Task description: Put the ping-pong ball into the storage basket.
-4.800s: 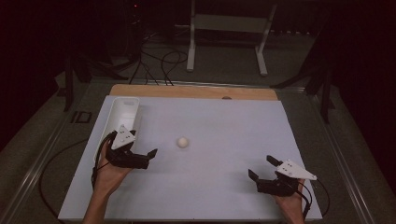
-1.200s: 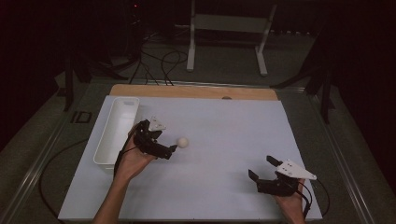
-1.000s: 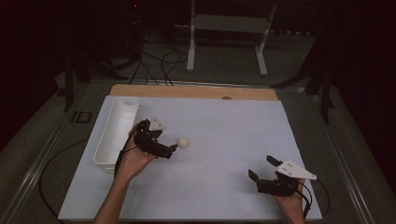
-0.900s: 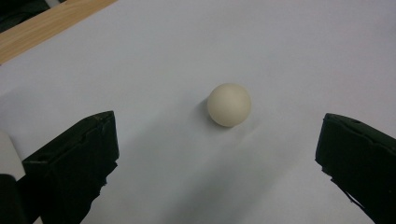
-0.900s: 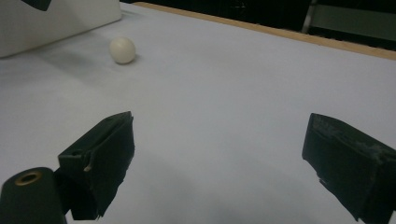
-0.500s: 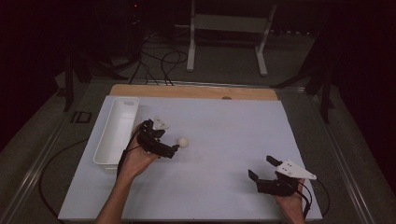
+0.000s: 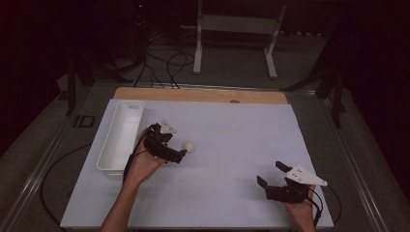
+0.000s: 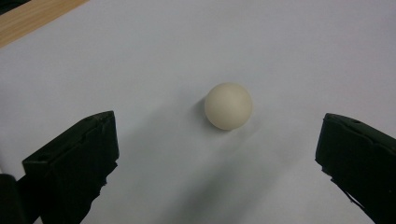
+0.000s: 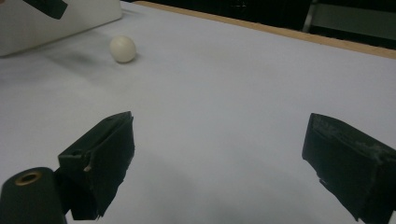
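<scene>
left gripper view, round ball (image 8: 228, 106), no long axis

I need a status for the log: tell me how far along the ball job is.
Early stage. Done: the left gripper is at the ball, jaws open, the ball lying ahead between them on the table. In hand: closing in for the grasp; nothing is gripped yet. Left: grip and lift the ball, probably into the tray beside it. The right gripper rests open at the near right.

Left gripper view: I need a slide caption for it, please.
Open left gripper lined up on a small cream ball resting on the white table.
</scene>
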A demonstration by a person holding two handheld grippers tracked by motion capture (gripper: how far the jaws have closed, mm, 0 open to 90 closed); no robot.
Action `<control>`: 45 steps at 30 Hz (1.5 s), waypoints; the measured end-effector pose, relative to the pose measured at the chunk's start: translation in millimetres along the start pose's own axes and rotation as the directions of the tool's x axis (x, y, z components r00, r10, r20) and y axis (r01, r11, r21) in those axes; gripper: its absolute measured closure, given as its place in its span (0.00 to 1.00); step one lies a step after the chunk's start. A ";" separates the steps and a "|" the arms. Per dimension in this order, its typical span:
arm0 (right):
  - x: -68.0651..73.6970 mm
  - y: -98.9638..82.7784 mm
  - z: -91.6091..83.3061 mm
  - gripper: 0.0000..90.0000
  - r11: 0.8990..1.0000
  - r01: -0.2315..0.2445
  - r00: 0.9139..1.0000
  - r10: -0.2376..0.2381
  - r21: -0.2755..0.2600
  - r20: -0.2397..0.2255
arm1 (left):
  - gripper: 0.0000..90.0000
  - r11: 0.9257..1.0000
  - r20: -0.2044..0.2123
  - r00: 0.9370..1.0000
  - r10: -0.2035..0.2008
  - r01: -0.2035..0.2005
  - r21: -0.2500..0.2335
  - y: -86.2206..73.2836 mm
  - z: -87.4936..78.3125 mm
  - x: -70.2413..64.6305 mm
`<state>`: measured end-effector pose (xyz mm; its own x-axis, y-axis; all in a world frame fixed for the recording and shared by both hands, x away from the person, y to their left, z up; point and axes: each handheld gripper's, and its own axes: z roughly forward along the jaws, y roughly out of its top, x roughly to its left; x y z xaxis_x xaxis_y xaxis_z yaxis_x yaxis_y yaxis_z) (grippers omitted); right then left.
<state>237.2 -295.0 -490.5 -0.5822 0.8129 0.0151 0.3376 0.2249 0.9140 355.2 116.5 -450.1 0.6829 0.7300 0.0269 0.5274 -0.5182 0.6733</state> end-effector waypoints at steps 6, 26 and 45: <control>0.0 0.1 -0.2 0.10 1.000 0.001 1.000 -0.001 0.000 0.000 | 0.00 1.000 0.000 1.000 -0.002 0.002 0.003 1.8 1.7 0.2; 0.0 0.1 -0.4 0.10 1.000 0.001 1.000 -0.001 0.000 0.000 | 0.00 1.000 0.001 1.000 0.001 -0.001 0.022 6.8 9.4 0.0; -0.6 -0.1 -0.3 0.10 1.000 0.004 1.000 -0.004 0.002 -0.004 | 0.00 0.999 -0.001 1.000 0.006 -0.006 0.053 11.2 19.9 0.1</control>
<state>237.3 -295.7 -490.5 -0.5867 0.8097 0.0129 0.3364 0.2292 0.9134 371.2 101.9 -457.2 0.6854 0.7275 0.0315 0.5494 -0.5451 0.6332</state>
